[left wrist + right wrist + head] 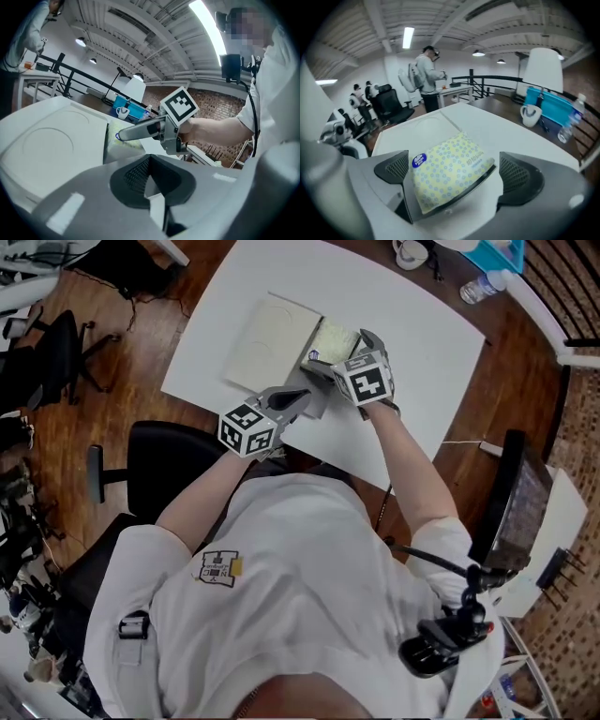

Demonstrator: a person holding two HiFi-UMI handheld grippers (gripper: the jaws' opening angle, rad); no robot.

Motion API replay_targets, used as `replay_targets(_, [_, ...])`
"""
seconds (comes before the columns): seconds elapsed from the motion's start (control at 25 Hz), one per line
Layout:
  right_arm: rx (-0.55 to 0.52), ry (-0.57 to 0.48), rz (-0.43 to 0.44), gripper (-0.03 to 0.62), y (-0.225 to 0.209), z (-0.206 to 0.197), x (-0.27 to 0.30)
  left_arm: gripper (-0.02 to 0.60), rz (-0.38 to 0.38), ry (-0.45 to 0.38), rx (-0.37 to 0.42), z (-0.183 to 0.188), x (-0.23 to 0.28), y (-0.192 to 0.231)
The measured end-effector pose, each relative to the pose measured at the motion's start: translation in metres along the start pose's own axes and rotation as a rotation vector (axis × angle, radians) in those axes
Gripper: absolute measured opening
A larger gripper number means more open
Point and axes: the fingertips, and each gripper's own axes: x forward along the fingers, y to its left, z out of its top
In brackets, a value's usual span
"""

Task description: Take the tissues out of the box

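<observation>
A yellow tissue pack (333,338) (450,171) with blue dots lies in the grey tray of an opened box on the white table (422,343). The box's white lid (267,338) (47,140) lies flat to the left. My right gripper (339,351) (454,171) stands wide open, one pad (393,166) on each side of the pack and neither pressing it. My left gripper (295,399) (149,159) is shut at the box's near edge; whether it pinches anything I cannot tell. The right gripper (140,131) also shows in the left gripper view.
A white mug (410,253) (529,116), a blue container (548,105) and a water bottle (483,285) (569,124) stand at the table's far right. A black chair (150,460) is under the person. Several people (426,75) are at desks in the background.
</observation>
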Motion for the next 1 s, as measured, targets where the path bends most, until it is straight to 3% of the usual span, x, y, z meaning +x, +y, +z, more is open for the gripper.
replay_targets(0.2, [0.399,0.001,-0.164,0.574,-0.004,-0.007,0.009,-0.005,-0.028,0.011,-0.013,-0.005,-0.004,0.001])
replay_targets(0.28, [0.492,0.012,-0.233,0.460,-0.006,-0.014,0.009,-0.005,-0.058,0.014,-0.016,-0.006,-0.004,-0.001])
replay_targets(0.32, [0.514,0.017,-0.260,0.456,-0.006,-0.015,0.009,-0.005,-0.074,0.017,-0.016,-0.006,-0.004,-0.002])
replay_targets(0.68, [0.523,0.029,-0.318,0.399,-0.006,-0.011,0.009,-0.005,-0.149,0.024,-0.033,-0.005,-0.004,-0.006])
replay_targets(1.0, [0.519,-0.005,-0.291,0.379,-0.008,-0.007,-0.005,-0.005,-0.120,0.011,-0.055,0.011,-0.006,-0.004])
